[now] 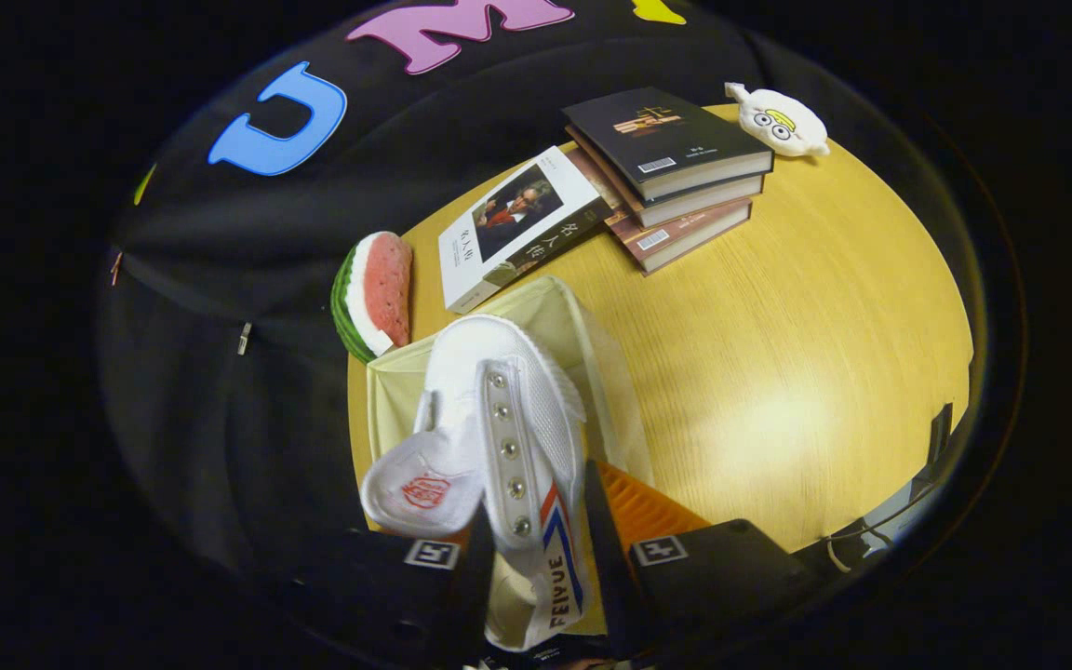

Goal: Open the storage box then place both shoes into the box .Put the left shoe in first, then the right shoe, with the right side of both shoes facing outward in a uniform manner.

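Over the open storage box (582, 321) near the watermelon slice (376, 293), my gripper (536, 549) is clamping the light, soft canvas shoe (508, 419) by its eyelet-side wall, which seems a firm hold.

Watermelon slice (373, 295), books (657, 177), plush toy (778, 121) on table (806, 354).

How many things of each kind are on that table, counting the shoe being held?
Books: 4, a stack of three and a white-covered book beside it
Shoes: 1, a white shoe between the gripper fingers, above the box
Boxes: 1
Watermelon slices: 1
Plush toys: 1
Total: 8
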Available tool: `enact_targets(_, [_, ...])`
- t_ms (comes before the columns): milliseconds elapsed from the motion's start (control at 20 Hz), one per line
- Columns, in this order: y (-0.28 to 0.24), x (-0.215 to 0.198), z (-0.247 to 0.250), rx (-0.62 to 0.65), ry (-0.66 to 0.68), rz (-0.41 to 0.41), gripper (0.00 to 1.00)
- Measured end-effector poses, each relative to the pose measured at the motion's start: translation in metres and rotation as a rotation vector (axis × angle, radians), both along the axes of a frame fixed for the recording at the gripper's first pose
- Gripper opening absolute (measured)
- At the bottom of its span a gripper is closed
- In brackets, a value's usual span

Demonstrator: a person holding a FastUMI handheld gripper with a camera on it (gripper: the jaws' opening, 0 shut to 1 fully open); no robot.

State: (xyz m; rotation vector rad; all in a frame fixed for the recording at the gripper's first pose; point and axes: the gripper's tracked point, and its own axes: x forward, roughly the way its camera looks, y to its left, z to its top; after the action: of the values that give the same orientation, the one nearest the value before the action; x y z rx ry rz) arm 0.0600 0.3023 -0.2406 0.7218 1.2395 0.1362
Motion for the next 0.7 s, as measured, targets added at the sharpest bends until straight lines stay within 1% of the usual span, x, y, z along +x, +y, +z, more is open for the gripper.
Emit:
enact_targets(50, [0.001,-0.001,0.003,-0.006,-0.011,0.025,0.77])
enact_targets(100, [0.001,0.0,0.007,-0.016,-0.035,0.043,0.84])
enact_targets(150, [0.001,0.003,0.01,-0.031,-0.065,0.056,0.93])
enact_targets(250, [-0.005,0.004,0.014,-0.073,-0.105,0.077,0.99])
enact_targets(550, [-0.018,0.001,0.021,-0.092,-0.151,0.089,0.99])
enact_targets(700, [-0.027,0.0,0.027,-0.099,-0.181,0.08,0.99])
